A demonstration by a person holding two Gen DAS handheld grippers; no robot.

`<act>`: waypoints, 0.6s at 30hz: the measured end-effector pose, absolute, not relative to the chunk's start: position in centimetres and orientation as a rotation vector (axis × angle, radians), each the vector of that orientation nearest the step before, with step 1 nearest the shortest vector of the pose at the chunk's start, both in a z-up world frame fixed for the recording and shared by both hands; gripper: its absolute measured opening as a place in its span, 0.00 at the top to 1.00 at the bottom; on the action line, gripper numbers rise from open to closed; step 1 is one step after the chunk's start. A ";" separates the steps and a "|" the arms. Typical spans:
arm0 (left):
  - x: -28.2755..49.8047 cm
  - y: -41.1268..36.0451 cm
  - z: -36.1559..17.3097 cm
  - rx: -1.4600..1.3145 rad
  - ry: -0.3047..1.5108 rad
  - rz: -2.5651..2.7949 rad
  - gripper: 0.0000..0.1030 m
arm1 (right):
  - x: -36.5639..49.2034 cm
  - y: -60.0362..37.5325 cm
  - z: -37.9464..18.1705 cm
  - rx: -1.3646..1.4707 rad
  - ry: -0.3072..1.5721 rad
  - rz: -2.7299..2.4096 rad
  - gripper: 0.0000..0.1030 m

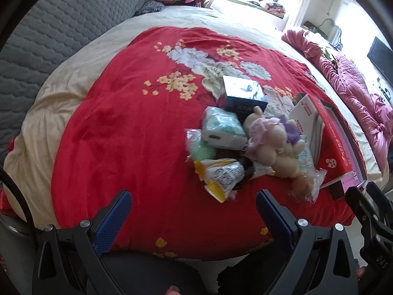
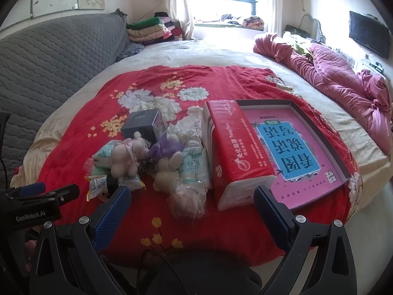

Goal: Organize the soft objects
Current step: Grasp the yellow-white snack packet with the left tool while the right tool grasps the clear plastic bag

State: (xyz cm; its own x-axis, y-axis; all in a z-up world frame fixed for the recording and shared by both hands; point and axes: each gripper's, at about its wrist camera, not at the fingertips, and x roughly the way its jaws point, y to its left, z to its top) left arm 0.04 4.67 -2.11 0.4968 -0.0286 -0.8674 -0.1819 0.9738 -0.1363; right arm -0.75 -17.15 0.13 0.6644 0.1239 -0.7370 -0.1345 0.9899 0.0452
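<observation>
Left wrist view: bedroom, red flowered blanket (image 1: 127, 127) over a cream bed (image 1: 81, 56), grey quilted headboard (image 1: 49, 39) at ten o'clock, window at twelve. Left gripper (image 1: 194, 209) low at six o'clock, jaws spread wide, nothing between them. Heap of soft things at three o'clock: green tissue pack (image 1: 224, 130), plush bears (image 1: 272, 145), yellow snack bag (image 1: 221, 177), dark box (image 1: 244, 95) behind. Probably light and squashy; best pinched at the bears' bodies or across a pack's middle, crinkly film likely slippery.

Right wrist view: same bed, pink quilt (image 2: 343, 78) at two o'clock, dark screen (image 2: 369, 36) beyond. Right gripper (image 2: 191, 201) at six o'clock, jaws spread, empty, just short of a clear bag (image 2: 188, 196). Red tissue brick (image 2: 233, 152) leaning into an open box tray (image 2: 341, 152) holding a pink book with large Chinese characters. "GenRobot.AI" readable on the other gripper at nine o'clock.
</observation>
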 end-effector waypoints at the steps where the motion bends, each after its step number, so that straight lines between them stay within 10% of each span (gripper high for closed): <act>1: 0.1 5.0 -2.4 -0.234 1.060 0.086 0.02 | -0.7 -17.0 -0.1 -0.017 0.841 0.149 0.03; 18: 3.1 0.5 -2.8 0.077 1.040 -0.161 0.13 | 1.1 -17.0 -2.9 0.002 0.974 0.144 0.03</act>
